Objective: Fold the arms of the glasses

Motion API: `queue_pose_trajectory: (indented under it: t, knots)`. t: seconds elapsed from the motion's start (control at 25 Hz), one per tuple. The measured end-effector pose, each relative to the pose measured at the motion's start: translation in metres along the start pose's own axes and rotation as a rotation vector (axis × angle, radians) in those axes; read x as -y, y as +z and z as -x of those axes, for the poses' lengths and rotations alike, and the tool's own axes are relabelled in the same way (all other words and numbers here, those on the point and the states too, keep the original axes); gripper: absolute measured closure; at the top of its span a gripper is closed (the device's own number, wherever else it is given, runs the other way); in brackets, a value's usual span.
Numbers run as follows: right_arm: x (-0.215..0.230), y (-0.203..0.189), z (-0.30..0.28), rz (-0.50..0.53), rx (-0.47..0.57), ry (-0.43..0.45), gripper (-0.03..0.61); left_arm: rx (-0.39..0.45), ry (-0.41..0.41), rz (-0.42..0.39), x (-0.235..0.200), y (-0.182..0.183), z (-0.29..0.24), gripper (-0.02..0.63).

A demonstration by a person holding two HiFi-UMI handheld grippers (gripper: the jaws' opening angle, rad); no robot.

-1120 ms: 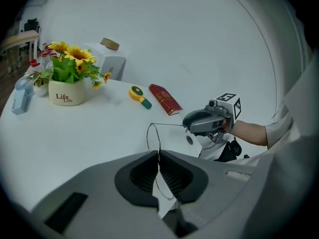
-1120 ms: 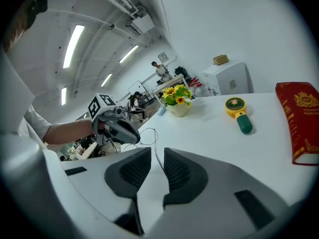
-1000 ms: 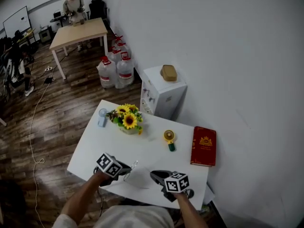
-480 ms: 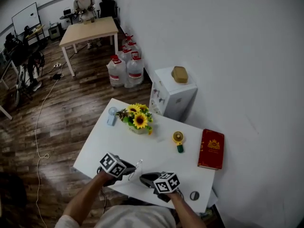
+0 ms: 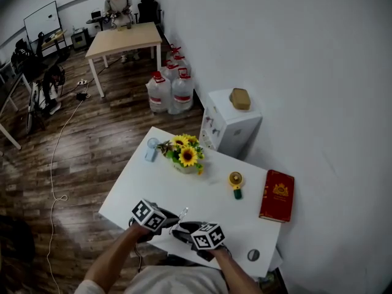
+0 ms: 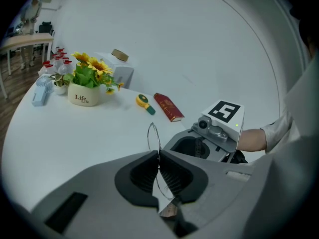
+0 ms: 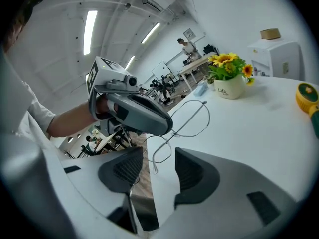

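The glasses (image 7: pixel 193 117) are thin wire-rimmed ones, held above the near edge of the white table (image 5: pixel 205 196). My left gripper (image 6: pixel 159 156) is shut on them near the bridge, and one lens rim (image 6: pixel 153 135) sticks up past its jaws. In the right gripper view, the left gripper (image 7: pixel 167 127) comes in from the left, and the nearer lens rim (image 7: pixel 160 152) hangs between the jaws of my right gripper (image 7: pixel 154 166). Those jaws are opening and the pads do not press on the wire. In the head view the two grippers (image 5: pixel 173 217) (image 5: pixel 178 231) meet tip to tip.
On the table stand a pot of sunflowers (image 5: pixel 187 157), a small blue fan (image 5: pixel 151 149), a yellow and green gadget (image 5: pixel 236 180), a red book (image 5: pixel 277 195) and a small round disc (image 5: pixel 253 255). A white cabinet (image 5: pixel 234 124) and water jugs (image 5: pixel 171 92) stand beyond it.
My right gripper has moved left to meet the left one, and its jaws have spread around the glasses. The left gripper has kept its hold in place.
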State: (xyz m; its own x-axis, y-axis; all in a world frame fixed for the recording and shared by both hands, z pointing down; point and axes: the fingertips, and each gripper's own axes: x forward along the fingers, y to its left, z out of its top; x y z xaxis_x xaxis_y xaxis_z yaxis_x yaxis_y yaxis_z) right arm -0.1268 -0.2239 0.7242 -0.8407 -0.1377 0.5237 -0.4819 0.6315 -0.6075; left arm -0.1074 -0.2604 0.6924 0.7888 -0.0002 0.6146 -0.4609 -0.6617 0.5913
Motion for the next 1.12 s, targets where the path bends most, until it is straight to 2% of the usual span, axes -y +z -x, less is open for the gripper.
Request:
queue_pose_trajectory:
  t: [0.04,0.16,0.36,0.52,0.72,0.84,0.88,0.96,1.04,1.12]
  knots:
    - [0.003,0.001,0.002,0.004,0.012,-0.02,0.371,0.004,0.007,0.004,-0.001,0.0,0.001,0.601]
    - [0.015,0.011,0.017,-0.014,0.1,-0.084,0.339,0.023,0.037,0.021,-0.008,0.0,0.006,0.601]
    - [0.046,0.025,0.061,-0.169,0.302,-0.164,0.334,0.082,0.092,0.075,-0.029,0.003,0.015,0.601]
    - [0.06,0.02,0.09,-0.238,0.372,-0.212,0.337,0.137,0.147,0.112,-0.045,0.01,0.027,0.601]
    - [0.061,0.005,0.098,-0.308,0.404,-0.214,0.341,0.227,0.188,0.181,-0.06,0.024,0.041,0.601]
    - [0.053,-0.003,0.09,-0.348,0.395,-0.167,0.342,0.27,0.205,0.201,-0.063,0.031,0.047,0.601]
    - [0.047,-0.006,0.084,-0.349,0.374,-0.138,0.349,0.277,0.203,0.205,-0.062,0.032,0.048,0.601]
    - [0.031,-0.011,0.071,-0.331,0.312,-0.071,0.413,0.286,0.187,0.212,-0.058,0.034,0.047,0.601]
    - [0.021,-0.012,0.062,-0.312,0.28,-0.041,0.417,0.289,0.172,0.213,-0.054,0.036,0.044,0.601]
    - [0.021,-0.01,0.057,-0.307,0.294,-0.045,0.416,0.289,0.164,0.205,-0.049,0.038,0.042,0.601]
